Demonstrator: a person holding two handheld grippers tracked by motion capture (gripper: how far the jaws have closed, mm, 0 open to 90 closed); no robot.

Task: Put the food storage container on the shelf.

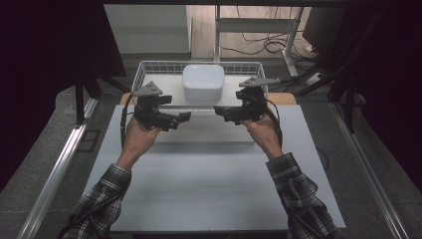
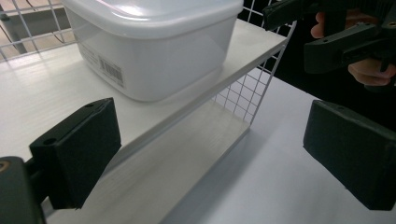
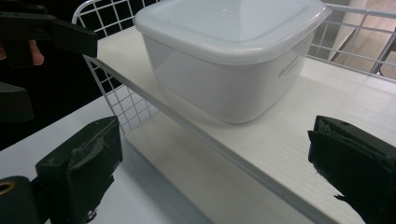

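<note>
A white lidded plastic container (image 1: 203, 82) (image 2: 154, 46) (image 3: 233, 56) stands on a white shelf board (image 1: 169, 85) (image 2: 42, 107) (image 3: 289, 140) inside a white wire rack (image 1: 149, 67) at the table's far edge. My left gripper (image 1: 183, 118) (image 2: 212, 156) hovers in front of the rack's left part, jaws wide open and empty. My right gripper (image 1: 221, 112) (image 3: 217, 170) is level with it in front of the rack's right part, also open with nothing between its jaws. Both point inward toward each other, just short of the container. Neither touches it.
The white tabletop (image 1: 209, 184) stretches from the rack toward the person. Metal rails (image 1: 59, 164) run along both sides of the table. Behind the rack are a desk frame (image 1: 259, 25) and loose cables (image 1: 268, 47) on the floor. Dark screens stand left and right.
</note>
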